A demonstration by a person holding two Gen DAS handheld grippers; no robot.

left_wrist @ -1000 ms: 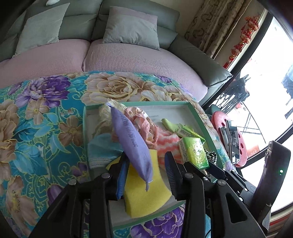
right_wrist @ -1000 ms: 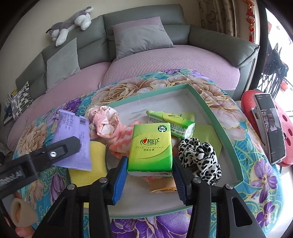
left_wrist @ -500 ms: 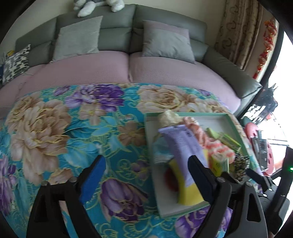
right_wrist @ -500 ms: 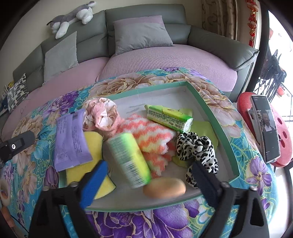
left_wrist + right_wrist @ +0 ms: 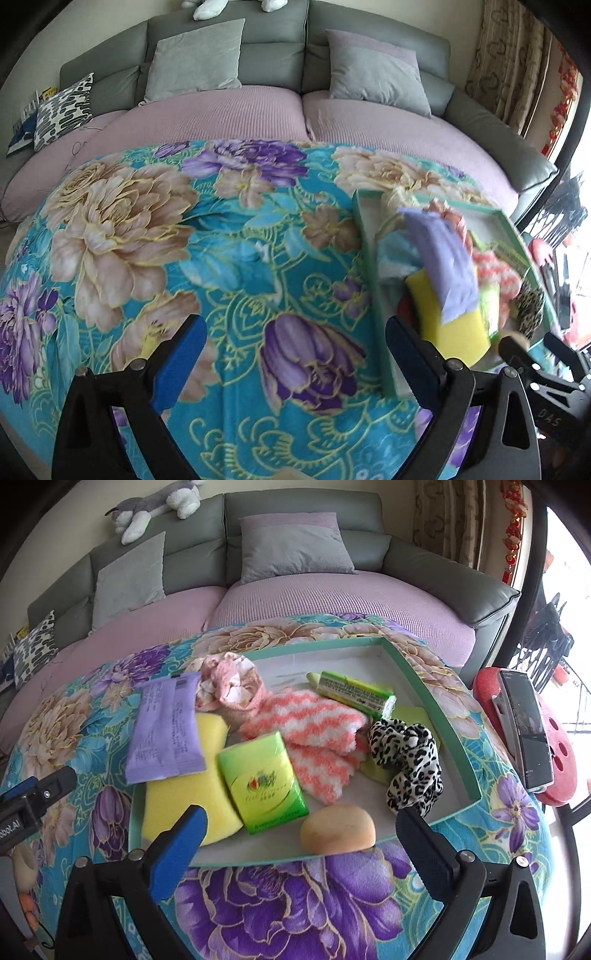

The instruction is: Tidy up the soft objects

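— Both grippers have let go. The left gripper [image 5: 295,354] is spread wide with nothing between its blue pads, hanging over the flowered blanket [image 5: 221,258], well left of the tray [image 5: 364,236]. A second ago it was pinching the purple packet.

— And the packet?

— The purple packet [image 5: 166,725] now lies flat across the yellow sponge [image 5: 184,794] at the tray's left edge, partly hanging over the rim.

— The right one?

— The right gripper [image 5: 301,834] is wide open too, empty, at the near side of the tray [image 5: 436,709]. It was clamped on the green tissue pack a second ago; half a second ago that pack was tumbling. Now the green tissue pack [image 5: 262,781] rests face up, leaning on the sponge and touching the pink-and-white fuzzy sock [image 5: 314,738].

— Anything else in there?

— A beige sponge [image 5: 338,832] at the near rim, a leopard scrunchie [image 5: 410,760] on the right, a second tissue pack [image 5: 354,694] further back, and a crumpled pink cloth [image 5: 231,681].
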